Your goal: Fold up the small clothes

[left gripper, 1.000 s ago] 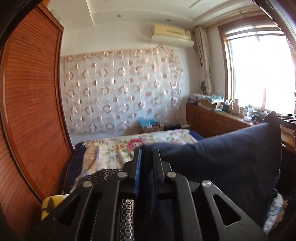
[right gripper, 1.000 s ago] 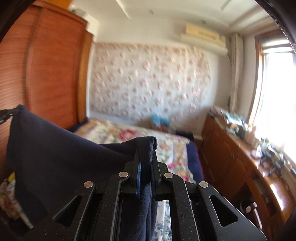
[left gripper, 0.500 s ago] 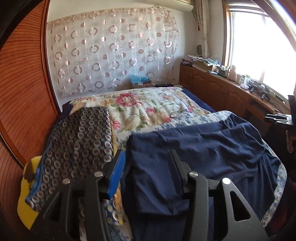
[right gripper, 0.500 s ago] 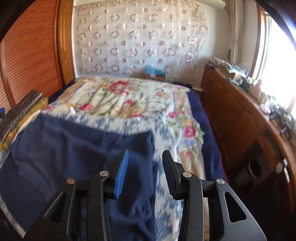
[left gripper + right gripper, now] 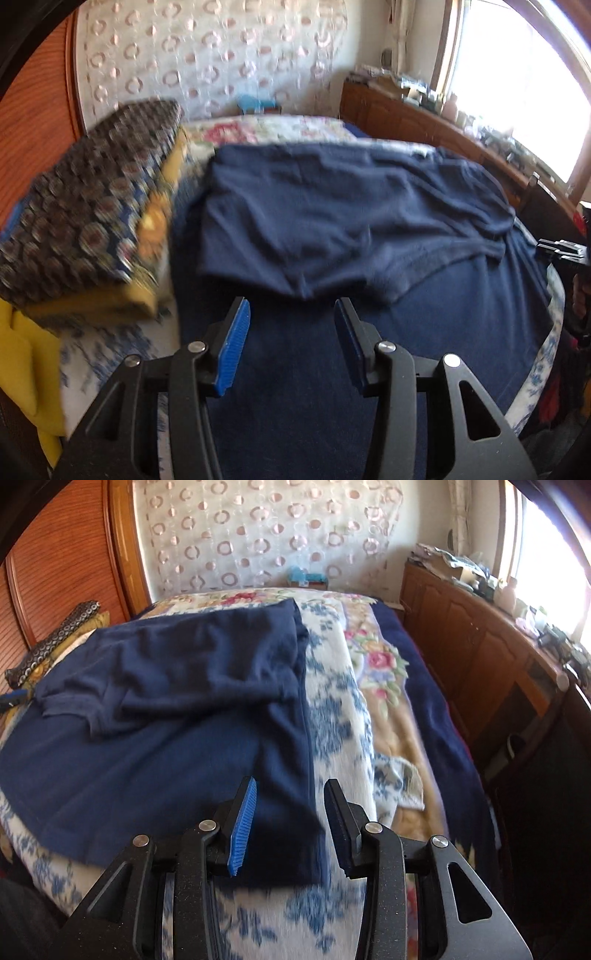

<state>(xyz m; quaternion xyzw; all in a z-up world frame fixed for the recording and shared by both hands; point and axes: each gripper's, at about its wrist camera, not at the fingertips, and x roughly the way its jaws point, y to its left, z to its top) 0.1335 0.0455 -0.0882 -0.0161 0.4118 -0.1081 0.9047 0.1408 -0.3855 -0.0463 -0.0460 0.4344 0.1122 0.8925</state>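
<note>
1. At the far left of the left wrist view we see a wooden wardrobe [image 5: 33, 122], and beside it a stack of folded cloth [image 5: 92, 206] with a dark ringed pattern on top and yellow layers below, resting on the bed [image 5: 110, 354].
2. In the middle of that view the navy garment [image 5: 332, 229] lies on the bed, its upper part doubled over the lower part, with a rumpled fold edge across the centre.
3. At the bottom, our left tongs [image 5: 291, 332] stand apart above the garment's lower layer, gripping nothing.
4. At the right edge the other tool shows, blurred, below the bright window [image 5: 517, 74].
5. In the right wrist view the garment fills the left and centre, its straight right edge running down over the blue-flowered blanket [image 5: 340, 709].
6. At the bottom centre our right tongs [image 5: 291, 808] stand apart over the garment's near right corner, not pressing on it.
7. At the right runs a wooden cabinet [image 5: 480, 646] with clutter on top.
</note>
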